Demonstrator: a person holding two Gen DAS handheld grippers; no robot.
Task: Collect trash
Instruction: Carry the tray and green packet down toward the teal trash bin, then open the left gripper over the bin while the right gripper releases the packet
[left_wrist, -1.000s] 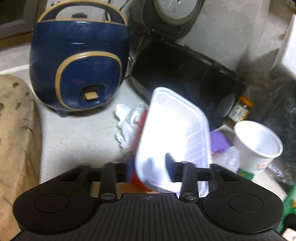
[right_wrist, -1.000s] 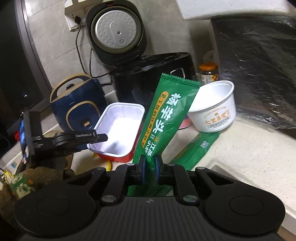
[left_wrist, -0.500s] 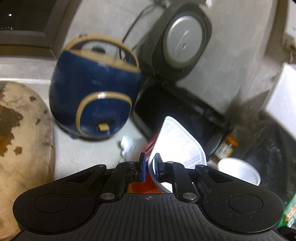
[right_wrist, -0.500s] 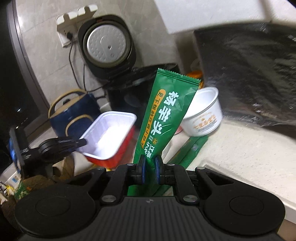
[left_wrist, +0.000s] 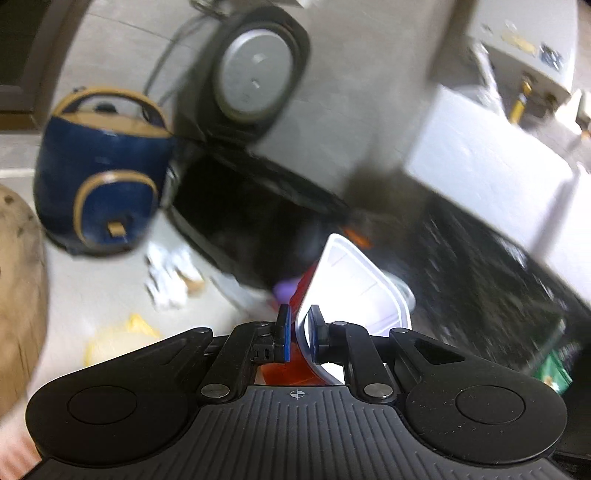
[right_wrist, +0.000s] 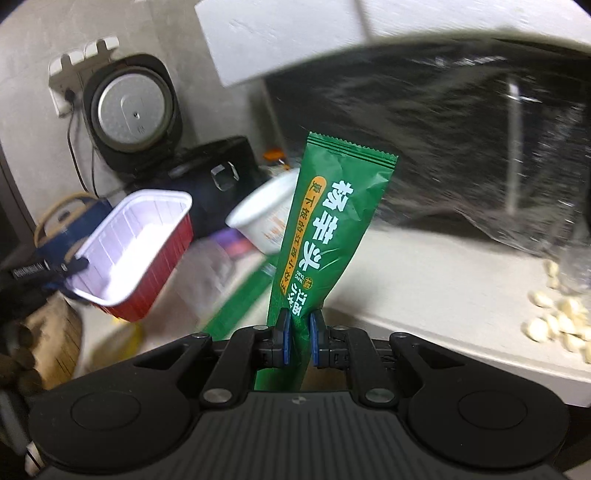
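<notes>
Both grippers clamped: left gripper (left_wrist: 298, 334) on red-and-white plastic tray (left_wrist: 354, 284), right gripper (right_wrist: 298, 339) on green foil wrapper (right_wrist: 325, 236); carry step judged underway, drop into black plastic bag (right_wrist: 461, 147) called for next.

Pale counter (right_wrist: 424, 280): blue cooker (left_wrist: 99, 184), crumpled tissue (left_wrist: 166, 280), paper bowl (right_wrist: 262, 218), garlic cloves (right_wrist: 557, 317).

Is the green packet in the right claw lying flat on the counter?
No, the green packet stands upright, pinched near its lower end in the right claw.
</notes>
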